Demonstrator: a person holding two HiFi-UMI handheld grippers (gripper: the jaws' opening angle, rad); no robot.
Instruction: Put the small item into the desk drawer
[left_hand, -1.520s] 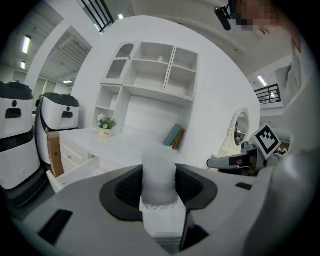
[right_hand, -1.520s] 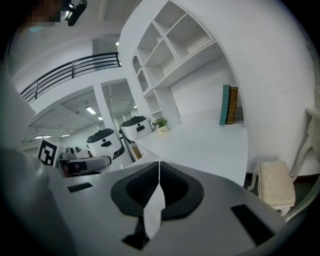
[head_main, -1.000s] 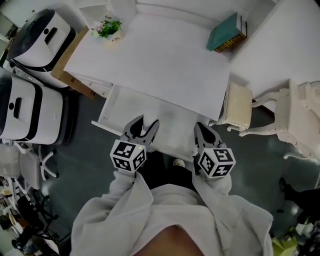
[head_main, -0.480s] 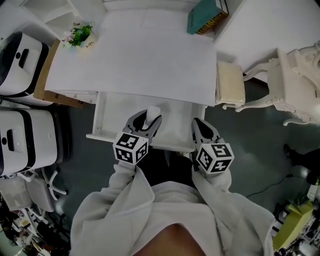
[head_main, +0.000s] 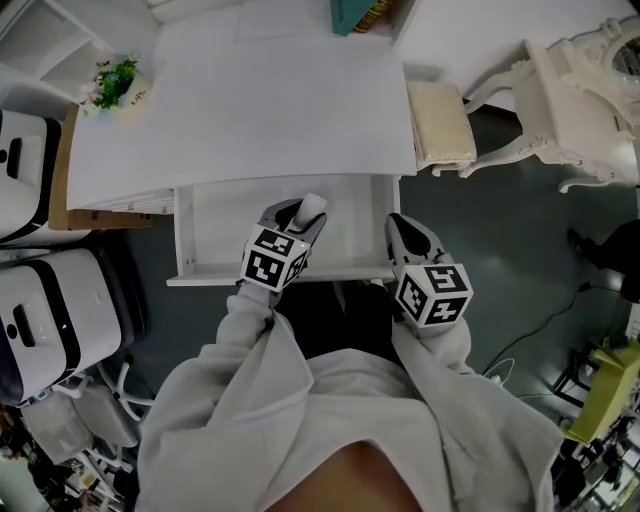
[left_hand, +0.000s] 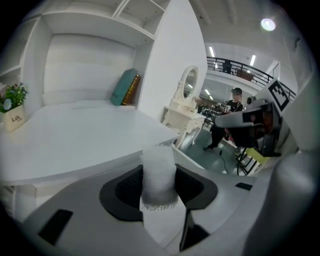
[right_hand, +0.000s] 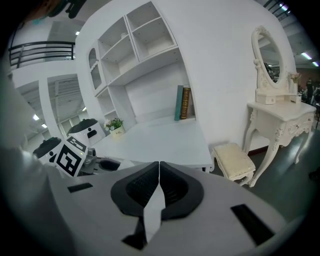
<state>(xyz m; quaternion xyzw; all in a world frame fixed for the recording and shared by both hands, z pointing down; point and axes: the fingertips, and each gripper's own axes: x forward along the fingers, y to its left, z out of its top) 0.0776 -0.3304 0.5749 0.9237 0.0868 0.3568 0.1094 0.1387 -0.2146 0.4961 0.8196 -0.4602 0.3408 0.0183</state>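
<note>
- The small item (head_main: 313, 207) is a pale white piece with a fuzzy, fringed band across it. It sits between the pads of the left claw (head_main: 300, 213), which is clamped on its lower half while the upper end pokes out past the tips.
- By its matte, woolly look it is probably light and soft, so it should give under pressure and not slip. The present hold around its middle seems a sound place, and a gentle squeeze should be enough.
- Item and left claw hang above the inside of the open drawer (head_main: 186, 232), towards the middle. Whether the item touches the drawer floor cannot be told.
- The right claw (head_main: 404, 230) has its jaws together with nothing between them, at the drawer's front right corner.
- Compared with a second ago, the left claw has tipped down and advanced from the drawer's front edge to over its interior, with the item now showing clearly beyond the tips.
- The right claw has barely shifted from that corner.
- The worktop (head_main: 250, 100) behind the drawer now lies squarer in the head view.
</note>
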